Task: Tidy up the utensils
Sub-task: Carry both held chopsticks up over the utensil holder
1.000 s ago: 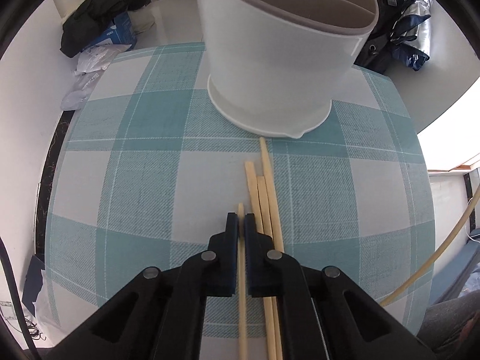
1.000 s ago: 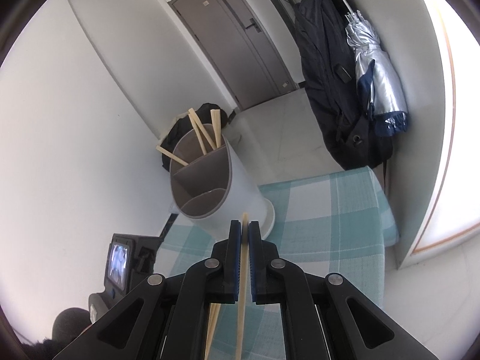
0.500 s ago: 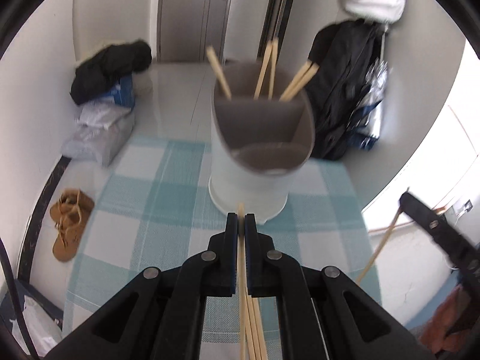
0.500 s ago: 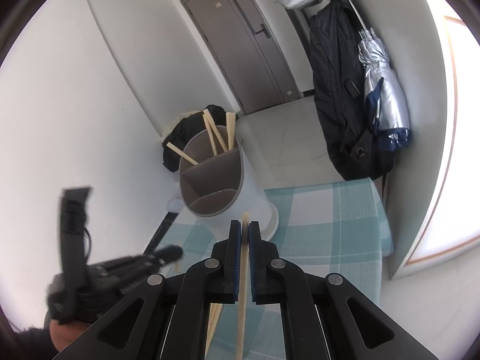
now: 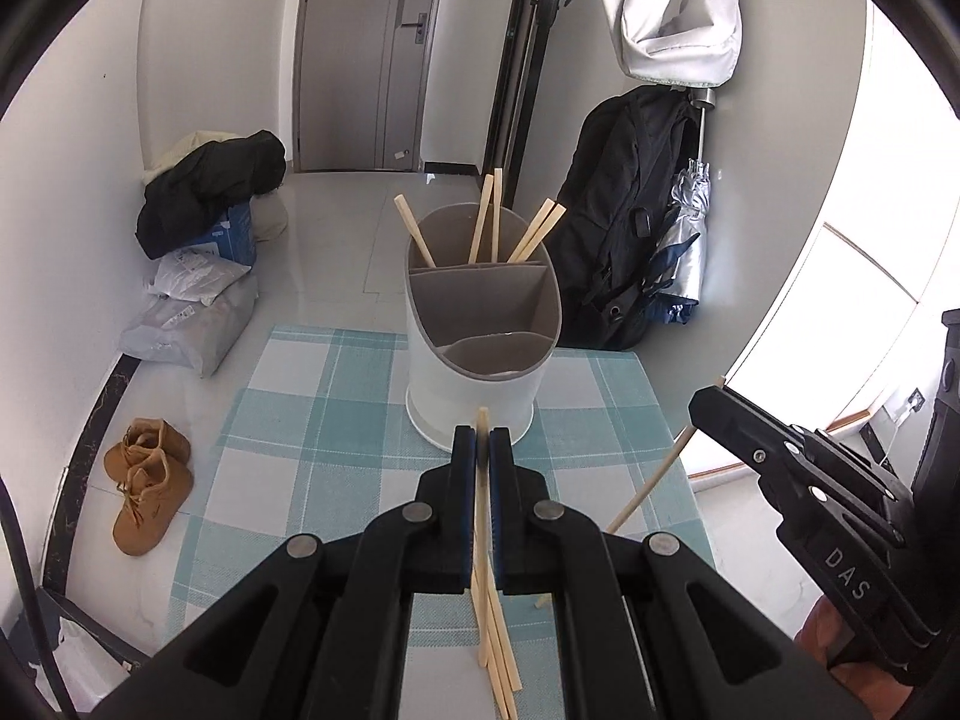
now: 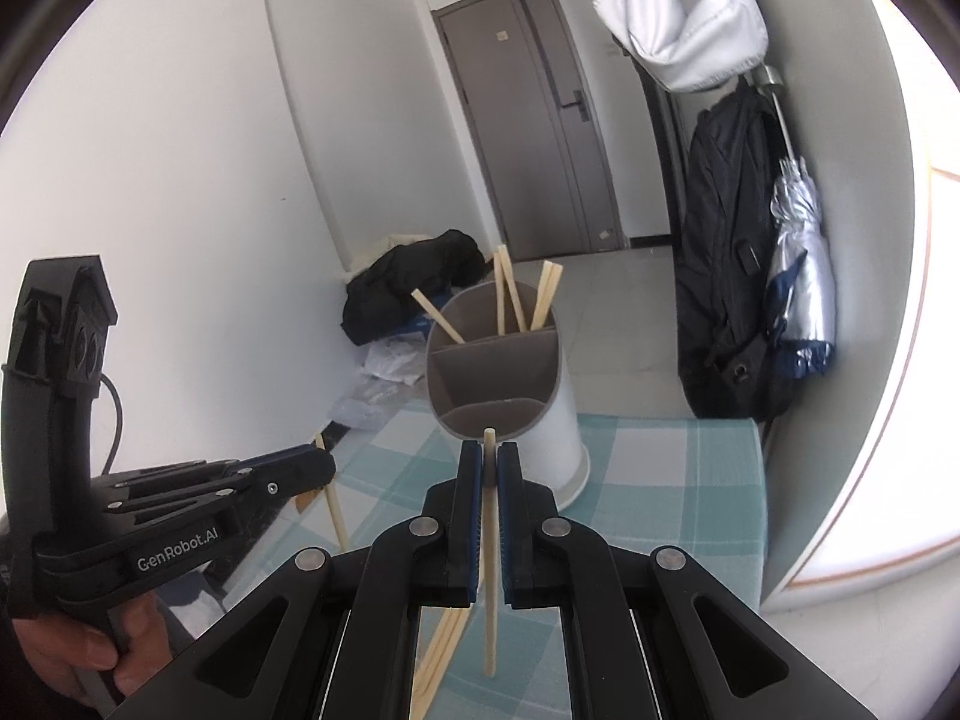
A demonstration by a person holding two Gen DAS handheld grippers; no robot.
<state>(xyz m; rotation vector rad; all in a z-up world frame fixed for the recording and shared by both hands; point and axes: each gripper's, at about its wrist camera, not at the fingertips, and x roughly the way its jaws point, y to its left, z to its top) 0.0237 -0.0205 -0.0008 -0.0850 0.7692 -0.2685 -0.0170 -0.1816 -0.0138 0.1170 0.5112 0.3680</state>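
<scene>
In the left wrist view, one white holder (image 5: 480, 354) with three compartments is seen standing on a checked cloth (image 5: 288, 438). Five chopsticks (image 5: 483, 219) are counted in its far compartment; the two nearer compartments show nothing. The left gripper (image 5: 480, 450) is closed narrowly on one chopstick (image 5: 480, 498), held above the cloth. About three more chopsticks (image 5: 501, 654) lie loose on the cloth below the jaws. Only here are a pair of brown boots (image 5: 147, 483) seen on the floor, and the right gripper (image 5: 714, 405) from the side, with a chopstick (image 5: 648, 492) slanting down from it.

In the right wrist view, the right gripper (image 6: 490, 468) is clamped on that single chopstick (image 6: 490, 546), just before the holder (image 6: 510, 396). Only here is the hand (image 6: 66, 654) seen grasping the left gripper (image 6: 321, 468).
</scene>
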